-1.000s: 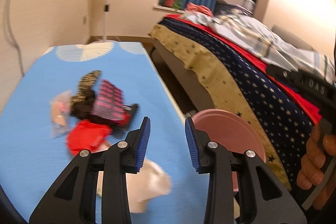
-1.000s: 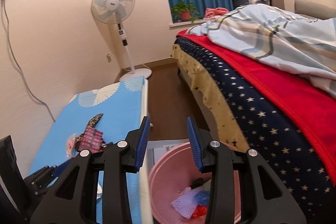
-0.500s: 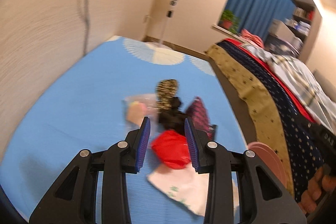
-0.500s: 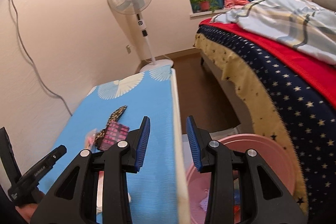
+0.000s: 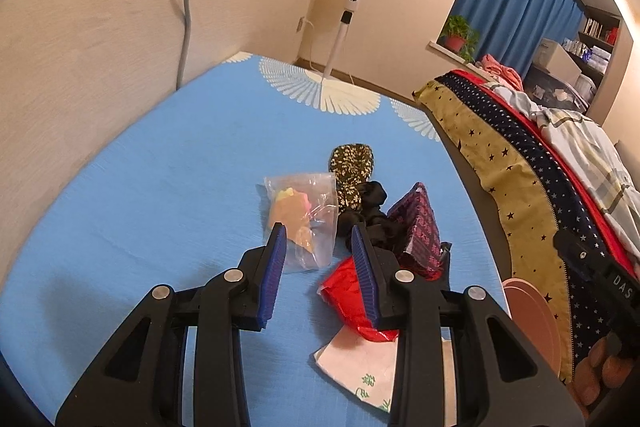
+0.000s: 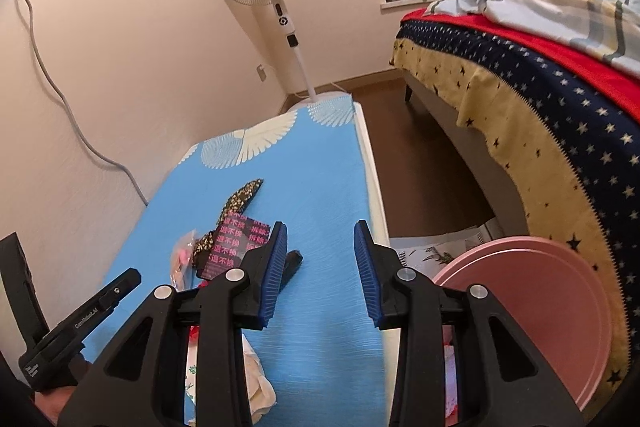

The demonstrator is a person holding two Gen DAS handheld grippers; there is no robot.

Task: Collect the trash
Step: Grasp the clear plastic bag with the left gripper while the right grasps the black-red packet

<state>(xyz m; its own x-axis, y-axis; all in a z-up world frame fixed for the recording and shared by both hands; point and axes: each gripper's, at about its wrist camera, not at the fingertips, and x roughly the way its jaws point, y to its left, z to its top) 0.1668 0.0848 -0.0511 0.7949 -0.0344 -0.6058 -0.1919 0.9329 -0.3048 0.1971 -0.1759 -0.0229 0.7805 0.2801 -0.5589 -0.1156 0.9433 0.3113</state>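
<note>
Hovering left gripper (image 5: 319, 259), jaws parted and empty, over clear plastic bag (image 5: 301, 217) at frame centre on blue table (image 5: 152, 195). Likely light, limp, slippery; best pinched at near crumpled edge. Right gripper (image 6: 320, 259) likewise parted, empty, near pink bin (image 6: 560, 291) lower right.
</note>
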